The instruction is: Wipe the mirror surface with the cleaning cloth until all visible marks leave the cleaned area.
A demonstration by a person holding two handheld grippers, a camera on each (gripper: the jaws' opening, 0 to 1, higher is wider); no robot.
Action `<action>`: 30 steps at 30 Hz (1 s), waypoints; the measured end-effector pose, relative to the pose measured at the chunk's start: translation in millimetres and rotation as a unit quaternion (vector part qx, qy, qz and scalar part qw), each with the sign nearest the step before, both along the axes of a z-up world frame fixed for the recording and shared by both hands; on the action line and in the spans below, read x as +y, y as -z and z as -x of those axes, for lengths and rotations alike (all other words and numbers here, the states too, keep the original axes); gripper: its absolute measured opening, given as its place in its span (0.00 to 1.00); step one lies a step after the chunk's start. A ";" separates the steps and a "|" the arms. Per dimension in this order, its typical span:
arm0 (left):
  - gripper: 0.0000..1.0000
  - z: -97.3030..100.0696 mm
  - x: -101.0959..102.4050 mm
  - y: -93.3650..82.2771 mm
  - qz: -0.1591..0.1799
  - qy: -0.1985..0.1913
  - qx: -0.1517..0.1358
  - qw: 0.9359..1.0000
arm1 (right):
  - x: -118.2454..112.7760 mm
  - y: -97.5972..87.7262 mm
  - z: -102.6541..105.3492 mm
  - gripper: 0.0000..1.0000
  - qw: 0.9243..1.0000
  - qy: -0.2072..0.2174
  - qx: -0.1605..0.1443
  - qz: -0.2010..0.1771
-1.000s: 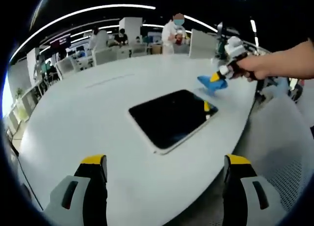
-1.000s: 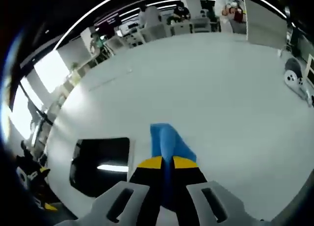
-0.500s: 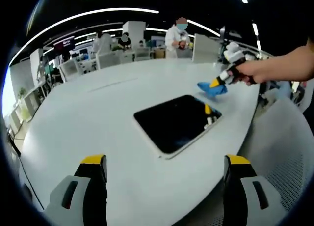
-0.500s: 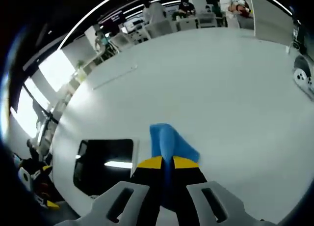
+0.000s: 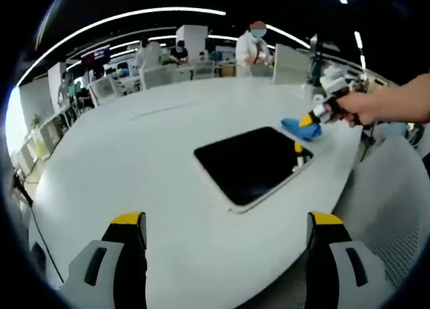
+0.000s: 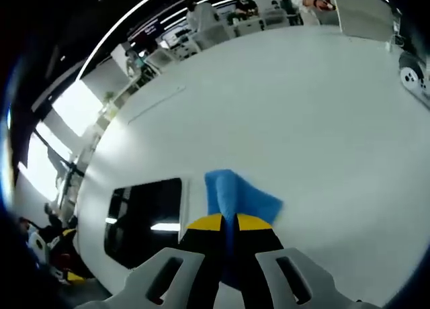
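The mirror (image 5: 254,162) is a dark rounded rectangle with a pale rim, lying flat on the white table (image 5: 134,161). In the left gripper view my left gripper (image 5: 228,223) hovers open over the table's near part, short of the mirror. The blue cleaning cloth (image 5: 300,127) lies just past the mirror's far right corner, pinched by my right gripper (image 5: 311,119), held by a hand. In the right gripper view that gripper (image 6: 230,221) is shut on the blue cloth (image 6: 235,197), with the mirror (image 6: 144,218) to its left.
The big round white table (image 6: 302,121) has its edge close beyond the mirror. Chairs, desks and several people stand at the far side of the room. A white mesh chair (image 5: 390,222) sits off the table's right edge.
Both views have shifted with the hands. The right gripper with the cloth has stayed by the mirror's corner, and the cloth's free end has spread slightly to the right.
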State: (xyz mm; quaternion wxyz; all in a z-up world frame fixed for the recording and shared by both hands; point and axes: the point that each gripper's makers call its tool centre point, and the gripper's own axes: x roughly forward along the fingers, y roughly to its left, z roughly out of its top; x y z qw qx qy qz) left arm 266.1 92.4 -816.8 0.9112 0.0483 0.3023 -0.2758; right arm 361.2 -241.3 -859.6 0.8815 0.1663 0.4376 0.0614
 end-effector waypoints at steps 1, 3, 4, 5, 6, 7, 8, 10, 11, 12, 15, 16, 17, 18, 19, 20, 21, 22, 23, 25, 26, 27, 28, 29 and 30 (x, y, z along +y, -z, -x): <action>0.99 0.8 -1.6 0.1 0.018 -0.004 0.008 1.000 | 3.9 -1.3 -3.4 0.01 1.000 -0.005 -0.003 -0.005; 0.99 2.0 -2.0 -0.2 0.008 0.007 0.003 1.000 | 4.0 -2.9 -11.3 0.01 1.000 -0.007 -0.011 0.000; 0.99 2.0 -3.4 -2.7 0.003 0.011 -0.006 1.000 | 6.4 -3.9 -15.8 0.01 1.000 -0.007 -0.015 -0.006; 0.99 2.0 -3.5 -2.8 0.004 0.011 -0.006 1.000 | 11.9 -4.2 -16.4 0.01 1.000 -0.004 -0.008 -0.021; 0.99 1.8 -2.8 -1.6 0.004 0.011 -0.004 1.000 | 19.7 -5.0 -16.0 0.01 0.999 -0.005 -0.001 -0.031; 0.99 1.9 -1.9 1.2 0.003 0.009 0.003 1.000 | 23.9 -5.8 -17.8 0.01 1.000 -0.011 -0.002 -0.028; 0.99 1.6 -2.0 1.8 0.009 0.008 0.007 1.000 | 31.4 -7.1 -19.2 0.01 0.999 -0.027 -0.005 -0.020; 0.99 2.9 -4.8 -0.1 0.016 0.011 0.007 1.000 | 39.2 -7.2 -22.8 0.01 0.999 -0.031 -0.005 -0.020; 0.99 3.8 -6.1 -0.2 0.010 0.017 0.004 1.000 | 43.5 -7.8 -24.4 0.01 0.999 -0.033 -0.005 -0.025; 0.99 4.1 -6.7 0.4 0.008 0.019 0.004 1.000 | 48.6 -8.7 -27.6 0.01 0.999 -0.033 -0.004 -0.029; 0.99 3.5 -4.8 1.3 0.009 0.014 0.007 1.000 | 58.3 -8.8 -34.4 0.01 0.999 -0.040 -0.002 -0.029; 0.99 3.5 -4.2 1.6 0.011 0.012 0.009 1.000 | 60.4 -7.7 -36.6 0.01 0.999 -0.042 -0.001 -0.028; 0.99 3.8 -4.6 1.7 0.012 0.012 0.010 1.000 | 61.5 -4.4 -38.8 0.01 0.999 -0.046 0.003 -0.024; 0.99 4.1 -5.1 1.8 0.011 0.013 0.010 1.000 | 61.7 -2.0 -39.4 0.01 0.999 -0.045 0.008 -0.022; 0.99 4.5 -6.0 1.8 0.009 0.017 0.009 1.000 | 62.9 -0.4 -38.8 0.01 0.999 -0.043 0.014 -0.027; 0.99 4.9 -7.2 2.1 0.007 0.021 0.009 1.000 | 63.5 0.4 -38.4 0.01 0.999 -0.040 0.017 -0.031; 0.99 4.9 -7.3 2.4 0.006 0.022 0.008 1.000 | 62.7 2.4 -38.6 0.01 0.999 -0.038 0.020 -0.033; 0.99 4.9 -7.1 2.3 0.006 0.022 0.009 1.000 | 62.6 2.9 -38.1 0.01 0.999 -0.038 0.021 -0.033; 0.99 4.6 -6.7 2.4 0.007 0.020 0.009 1.000 | 61.7 4.5 -38.6 0.01 0.998 -0.037 0.023 -0.034; 0.99 4.1 -6.0 2.4 0.009 0.017 0.010 1.000 | 60.8 5.0 -38.8 0.01 0.998 -0.035 0.025 -0.037; 0.99 4.3 -6.3 1.8 0.010 0.018 0.009 1.000 | 61.9 4.3 -38.3 0.01 0.998 -0.034 0.028 -0.043; 0.99 4.5 -7.0 1.4 0.010 0.019 0.009 1.000 | 63.1 3.9 -38.2 0.01 0.998 -0.034 0.029 -0.049; 0.99 4.5 -7.0 2.1 0.010 0.021 0.009 1.000 | 66.7 0.4 -38.0 0.01 0.997 -0.030 0.029 -0.067; 0.99 4.5 -7.4 2.3 0.011 0.022 0.009 1.000 | 70.8 -3.2 -37.9 0.01 0.996 -0.022 0.028 -0.086; 0.99 4.8 -7.8 1.6 0.011 0.022 0.009 1.000 | 72.6 -6.0 -38.4 0.01 0.994 -0.011 0.028 -0.102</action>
